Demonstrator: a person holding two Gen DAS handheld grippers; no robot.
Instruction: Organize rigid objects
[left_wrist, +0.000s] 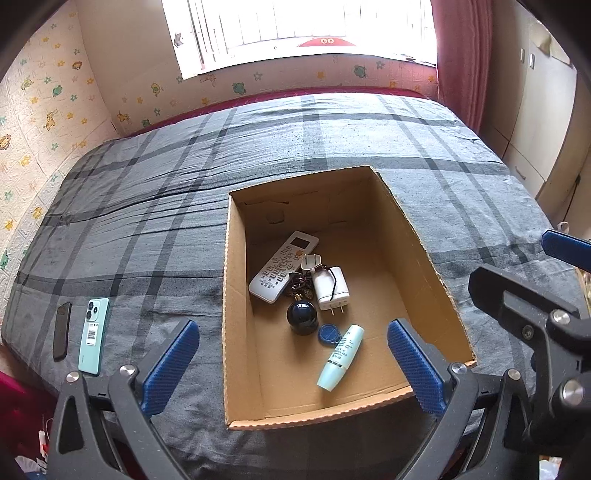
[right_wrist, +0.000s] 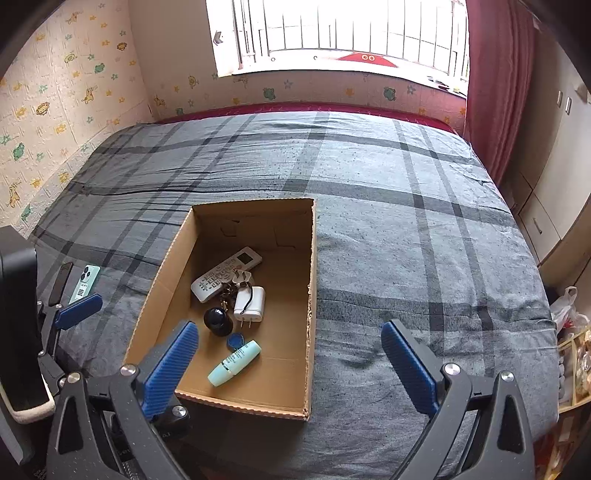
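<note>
An open cardboard box (left_wrist: 424, 254) (right_wrist: 313, 280) sits on the grey plaid bed. Inside lie a white remote (left_wrist: 283, 266) (right_wrist: 226, 274), a white charger (left_wrist: 330, 288) (right_wrist: 250, 299), a dark round bottle (left_wrist: 302, 317) (right_wrist: 218, 322), a blue tag (left_wrist: 330, 335) (right_wrist: 235, 340) and a pale green tube (left_wrist: 341, 357) (right_wrist: 234, 363). A mint phone (left_wrist: 94, 335) (right_wrist: 84, 285) and a dark phone (left_wrist: 61, 331) (right_wrist: 61, 283) lie on the bed left of the box. My left gripper (left_wrist: 291, 360) is open and empty above the box's near end. My right gripper (right_wrist: 288, 360) is open and empty over the box's near right corner.
The bed (right_wrist: 406, 229) fills the view, with free sheet right of and beyond the box. Patterned wall lies left, a window and red curtain (right_wrist: 495, 81) behind, cupboards (right_wrist: 554, 184) right. The right gripper shows at the right edge of the left wrist view (left_wrist: 535, 306).
</note>
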